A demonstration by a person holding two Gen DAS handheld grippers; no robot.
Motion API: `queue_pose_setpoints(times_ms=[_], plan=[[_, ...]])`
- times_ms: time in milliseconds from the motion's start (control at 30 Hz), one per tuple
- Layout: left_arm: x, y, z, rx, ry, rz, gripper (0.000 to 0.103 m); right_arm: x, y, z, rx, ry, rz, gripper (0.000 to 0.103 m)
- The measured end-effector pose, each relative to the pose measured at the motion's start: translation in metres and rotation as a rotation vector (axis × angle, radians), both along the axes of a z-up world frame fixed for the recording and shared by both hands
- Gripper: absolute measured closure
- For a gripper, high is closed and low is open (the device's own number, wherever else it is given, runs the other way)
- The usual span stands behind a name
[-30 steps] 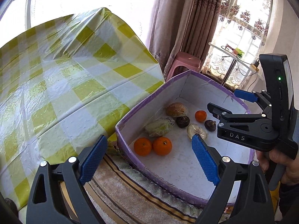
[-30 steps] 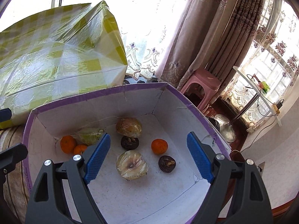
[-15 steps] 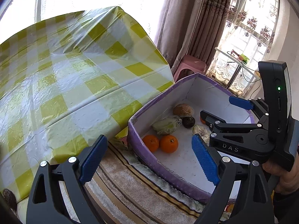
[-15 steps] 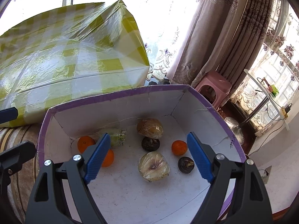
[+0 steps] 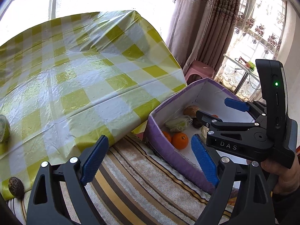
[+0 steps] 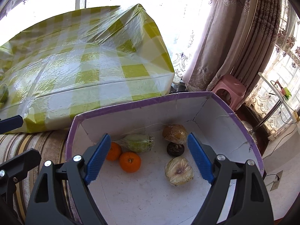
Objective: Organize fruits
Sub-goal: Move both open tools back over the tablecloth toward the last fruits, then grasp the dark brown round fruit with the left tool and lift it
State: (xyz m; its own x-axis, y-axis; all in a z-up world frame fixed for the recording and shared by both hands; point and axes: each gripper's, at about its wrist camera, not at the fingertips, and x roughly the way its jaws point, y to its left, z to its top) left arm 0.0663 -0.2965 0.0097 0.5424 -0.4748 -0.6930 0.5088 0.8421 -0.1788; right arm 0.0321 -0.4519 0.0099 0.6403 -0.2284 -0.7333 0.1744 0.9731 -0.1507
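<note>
1. We take the purple-rimmed box (image 6: 234, 112) as our landmark; it sits on a striped towel (image 5: 142, 183), just beside the table with the yellow-checked cloth (image 5: 78, 78).
2. Our left gripper (image 5: 148, 159) hangs over the towel at the box's near-left corner. Its jaws are wide apart and closing a little, with nothing between them.
3. Our right gripper (image 6: 148, 155) hovers above the box's open inside, jaws spread wide and gripping nothing.
4. Inside the box, two oranges (image 6: 130, 161) lie touching each other by the left wall, with a wrapped green fruit (image 6: 137, 142) just behind them.
5. Toward the box's far corner sits a wrapped brown fruit (image 6: 174, 133), a small dark fruit (image 6: 175, 148) just in front of it, and a wrapped halved fruit (image 6: 179, 171) nearer to us.
6. Outside the box, on the checked cloth well to its left, a dark fruit (image 5: 16, 187) rests at the cloth's near edge and a green one (image 5: 4, 129) lies farther back, cut off by the frame.
</note>
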Motion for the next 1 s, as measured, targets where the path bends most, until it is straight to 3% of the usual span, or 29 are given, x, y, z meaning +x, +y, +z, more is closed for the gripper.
queue_pose_setpoints(times_ms=[500,667,833,1000], plan=[[0.001,0.081,0.014,-0.005,0.000,0.141,0.026,0.014,0.051,0.003,0.043,-0.016,0.139,0.019],[-0.002,0.118,0.022,0.067,-0.040,0.151,0.026,0.015,0.067,0.005,0.079,-0.021,0.194,0.019],[0.004,0.164,0.013,0.120,0.006,0.197,0.027,0.020,0.077,0.003,0.098,-0.014,0.219,0.019],[0.004,0.185,0.003,0.155,0.054,0.182,0.030,0.027,0.084,0.002,0.106,-0.010,0.241,0.019]])
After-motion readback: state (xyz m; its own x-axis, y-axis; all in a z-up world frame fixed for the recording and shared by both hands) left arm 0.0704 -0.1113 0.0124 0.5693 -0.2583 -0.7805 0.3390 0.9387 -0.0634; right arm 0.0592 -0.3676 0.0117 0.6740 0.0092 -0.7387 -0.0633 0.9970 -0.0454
